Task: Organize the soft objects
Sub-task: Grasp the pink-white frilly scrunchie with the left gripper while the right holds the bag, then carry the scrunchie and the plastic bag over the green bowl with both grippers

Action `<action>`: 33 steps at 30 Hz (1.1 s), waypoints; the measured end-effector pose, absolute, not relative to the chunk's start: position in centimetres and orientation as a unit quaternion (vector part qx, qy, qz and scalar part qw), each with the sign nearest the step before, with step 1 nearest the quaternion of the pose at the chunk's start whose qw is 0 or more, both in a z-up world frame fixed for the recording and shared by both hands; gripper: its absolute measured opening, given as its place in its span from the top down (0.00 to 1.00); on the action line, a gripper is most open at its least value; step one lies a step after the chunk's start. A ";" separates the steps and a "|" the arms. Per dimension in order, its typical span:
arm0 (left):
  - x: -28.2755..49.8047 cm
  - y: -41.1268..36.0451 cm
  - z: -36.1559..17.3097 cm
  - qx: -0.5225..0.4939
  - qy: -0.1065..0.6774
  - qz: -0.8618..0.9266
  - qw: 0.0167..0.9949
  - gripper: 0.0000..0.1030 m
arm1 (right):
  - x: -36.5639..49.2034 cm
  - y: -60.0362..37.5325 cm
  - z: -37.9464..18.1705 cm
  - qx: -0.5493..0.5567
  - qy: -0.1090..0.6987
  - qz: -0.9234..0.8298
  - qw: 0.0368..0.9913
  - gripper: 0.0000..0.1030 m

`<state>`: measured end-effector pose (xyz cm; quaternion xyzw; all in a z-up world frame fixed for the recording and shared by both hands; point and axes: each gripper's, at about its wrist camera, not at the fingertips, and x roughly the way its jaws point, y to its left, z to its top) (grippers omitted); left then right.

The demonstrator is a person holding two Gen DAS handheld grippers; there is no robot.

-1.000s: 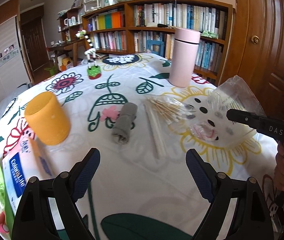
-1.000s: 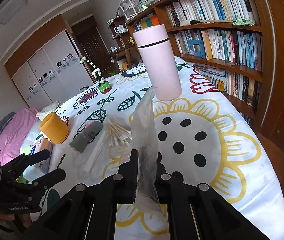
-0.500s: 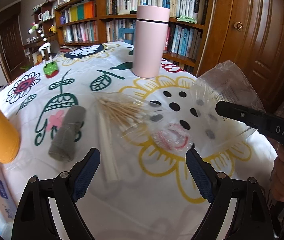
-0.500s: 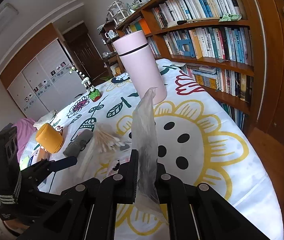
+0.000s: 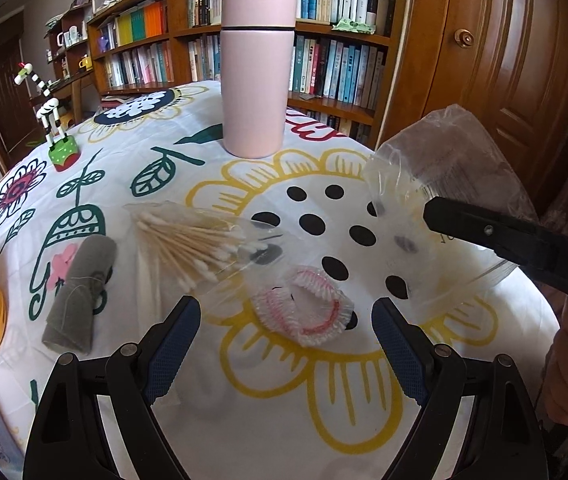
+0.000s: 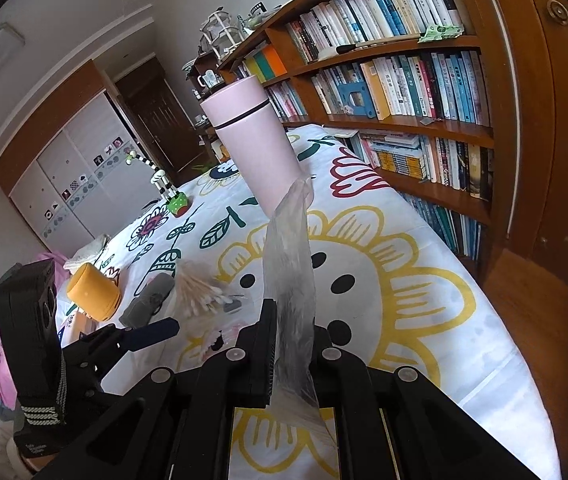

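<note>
Since the earlier frame the left gripper (image 5: 286, 330) has come closer to the pink-frilled plastic cap (image 5: 304, 306), which now lies on the tablecloth (image 5: 244, 400) between its spread fingers. Toward the table's right edge, the right gripper (image 6: 290, 354) stays clamped on the clear plastic bag (image 6: 290, 264).
</note>
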<state>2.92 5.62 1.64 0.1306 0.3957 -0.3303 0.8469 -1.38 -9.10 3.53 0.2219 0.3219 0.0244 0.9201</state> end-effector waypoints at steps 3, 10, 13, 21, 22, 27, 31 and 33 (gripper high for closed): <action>3.1 4.9 1.2 0.137 0.397 -0.331 0.845 0.17 | -1.3 -9.1 3.5 0.223 0.324 0.026 0.919 0.92; 3.3 4.2 0.4 0.145 0.395 -0.334 0.843 0.47 | -1.3 -9.0 3.5 0.221 0.325 0.030 0.919 0.92; 3.4 4.5 0.5 0.139 0.394 -0.336 0.844 0.63 | -1.2 -8.8 3.5 0.220 0.327 0.031 0.919 0.92; 2.9 6.4 0.9 0.114 0.402 -0.338 0.844 0.74 | -1.1 -7.9 3.2 0.210 0.334 0.042 0.918 0.92; 2.7 6.7 1.0 0.112 0.401 -0.338 0.844 0.74 | -1.1 -7.7 3.2 0.208 0.335 0.044 0.918 0.92; 1.9 8.3 1.6 0.105 0.397 -0.332 0.849 0.74 | -1.3 -6.7 3.4 0.201 0.336 0.055 0.919 0.92; 1.1 9.5 2.5 0.102 0.387 -0.328 0.856 0.74 | -1.3 -5.9 3.4 0.194 0.337 0.065 0.919 0.92; 0.5 10.1 2.9 0.105 0.378 -0.322 0.861 0.74 | -1.3 -5.3 3.5 0.190 0.340 0.071 0.918 0.92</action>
